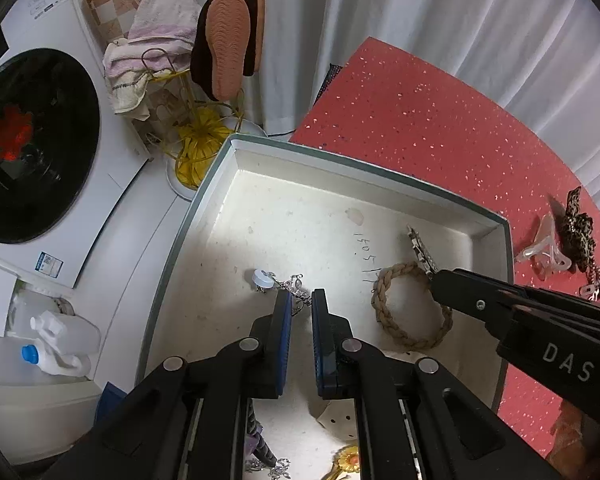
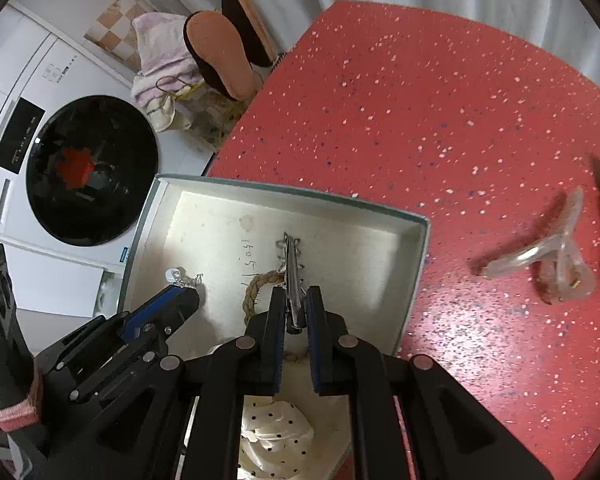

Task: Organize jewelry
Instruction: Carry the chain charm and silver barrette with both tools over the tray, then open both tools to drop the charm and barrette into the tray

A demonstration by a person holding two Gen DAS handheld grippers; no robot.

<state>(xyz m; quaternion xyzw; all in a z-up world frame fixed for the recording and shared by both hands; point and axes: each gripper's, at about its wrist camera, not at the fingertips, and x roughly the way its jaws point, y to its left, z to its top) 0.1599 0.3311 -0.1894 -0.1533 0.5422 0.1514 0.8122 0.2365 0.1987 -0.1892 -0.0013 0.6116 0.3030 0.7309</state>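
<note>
Plainly, the risk sits with the silver clip (image 2: pixel 291 280) in the right gripper (image 2: pixel 294 312): its jaws stand a little apart around the clip, which seems caught only at its near end, most of its length sticking out over the white box (image 2: pixel 414 248) above the braided rope bracelet (image 1: pixel 410 308). Whether the pads truly press it I cannot tell, so it may be a loose hold; a tilt or jolt could let the clip swing and drop onto the bracelet or hook its teeth in the braid. The left gripper (image 1: pixel 301 304), jaws spread a narrow gap, hovers over the silver chain (image 1: pixel 288 286) lying on the box floor left of the bracelet; closing there might snag the chain and drag it out on lifting. Outside the box, to its right on the red worktop (image 2: pixel 420 100), a clear claw clip (image 2: pixel 556 256) and a leopard-print piece (image 1: pixel 578 232) wait, well apart from both grippers.
</note>
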